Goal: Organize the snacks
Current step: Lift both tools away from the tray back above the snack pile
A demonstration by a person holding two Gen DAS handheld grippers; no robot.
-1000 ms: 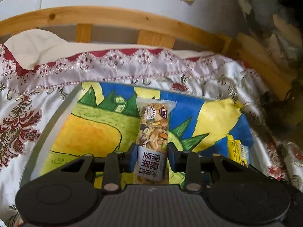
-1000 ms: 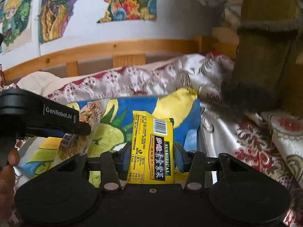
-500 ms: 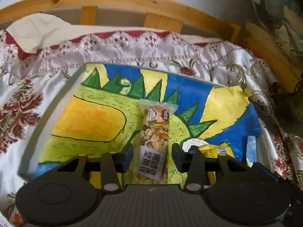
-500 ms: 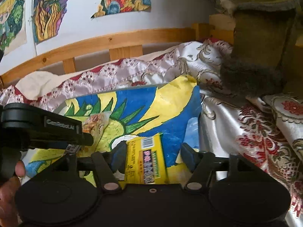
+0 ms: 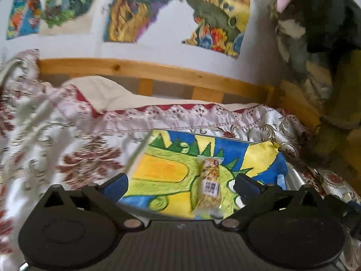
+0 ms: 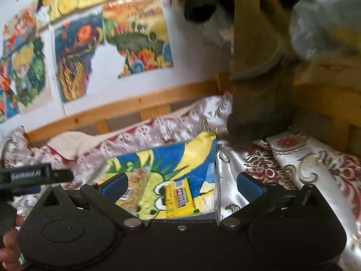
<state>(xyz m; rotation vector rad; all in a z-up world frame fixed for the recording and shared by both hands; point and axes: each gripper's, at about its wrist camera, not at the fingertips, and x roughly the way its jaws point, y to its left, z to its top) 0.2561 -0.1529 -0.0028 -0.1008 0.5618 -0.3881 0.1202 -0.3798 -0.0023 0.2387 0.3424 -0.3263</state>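
Observation:
A nut-bar packet [image 5: 209, 185] lies lengthwise on a tray [image 5: 259, 164] lined with a blue, yellow and green dinosaur drawing. My left gripper [image 5: 180, 186] is open and empty, raised behind the tray, its jaws wide apart. A yellow seaweed-snack packet [image 6: 179, 197] lies flat on the same tray [image 6: 198, 155], right of the nut bar [image 6: 135, 188]. My right gripper [image 6: 181, 186] is open and empty above the tray's near edge. The left gripper's body [image 6: 31, 176] shows at the left of the right wrist view.
The tray sits on a bed with a red-and-white floral satin cover [image 5: 85, 158]. A wooden rail [image 5: 158, 72] runs behind it. Drawings hang on the white wall [image 6: 85, 52]. Dark and olive clothing [image 6: 255, 67] hangs at the right.
Both grippers have opened wide and let go of their packets, which now lie on the tray. Both grippers have pulled up and back.

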